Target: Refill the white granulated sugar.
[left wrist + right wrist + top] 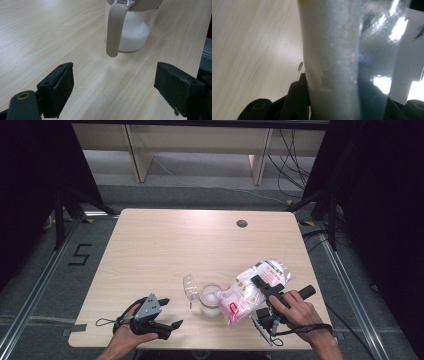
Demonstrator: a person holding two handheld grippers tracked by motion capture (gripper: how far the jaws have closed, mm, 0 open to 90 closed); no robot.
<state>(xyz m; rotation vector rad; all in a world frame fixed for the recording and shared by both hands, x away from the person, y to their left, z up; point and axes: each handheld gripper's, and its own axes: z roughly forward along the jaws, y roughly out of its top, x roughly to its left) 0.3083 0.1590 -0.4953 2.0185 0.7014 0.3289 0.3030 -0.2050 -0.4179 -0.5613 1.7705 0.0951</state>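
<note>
A clear jar (210,301) partly filled with white granules stands near the table's front middle, its clear lid (190,288) flipped open to the left. In the left gripper view the jar (133,30) shows a beige handle (113,30) facing my left gripper (115,87), which is open and a short way off. That left gripper (170,312) rests at the front left. A plastic bag of white granules (250,290) with pink print tilts down-left, its low end at the jar's mouth. My right gripper (261,283) is shut on the bag (329,50).
The light wooden table (165,245) has a round cable hole (242,223) at the back right. Wooden shelving and loose cables (290,150) lie beyond the far edge. Dark curtains flank both sides.
</note>
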